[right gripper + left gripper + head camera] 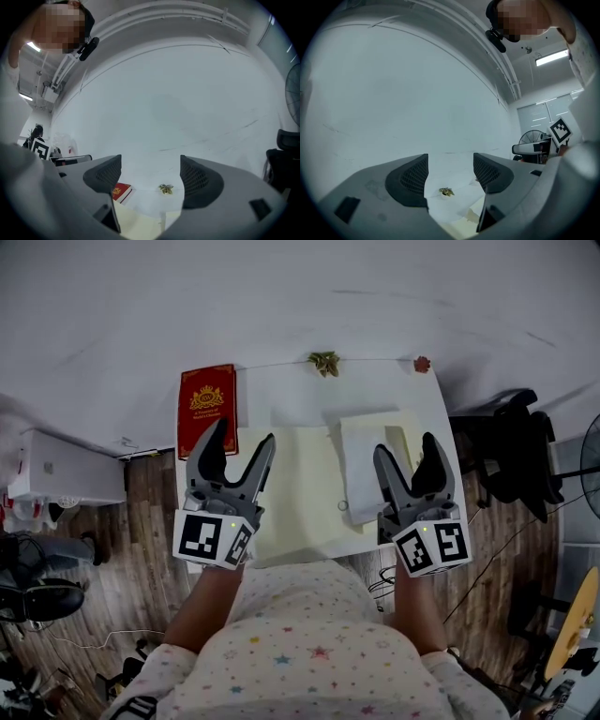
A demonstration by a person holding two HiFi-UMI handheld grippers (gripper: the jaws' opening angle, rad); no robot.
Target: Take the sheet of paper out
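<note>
A white sheet of paper (367,470) lies on the right part of a pale yellow mat (295,493) on the white table (281,390). A paler patch on the sheet shows beside my right gripper. My left gripper (244,442) is held open above the mat's left side, nothing between its fingers. My right gripper (410,448) is open too, hovering over the sheet's right edge. Both gripper views look up at the wall, with only the table's far end below the jaws. The mat's edge (140,222) shows low in the right gripper view.
A red book (207,407) lies at the table's left edge, also in the right gripper view as the red book (121,191). A small dried plant (324,362) and a red ornament (422,364) sit at the far edge. A dark chair (511,451) stands right.
</note>
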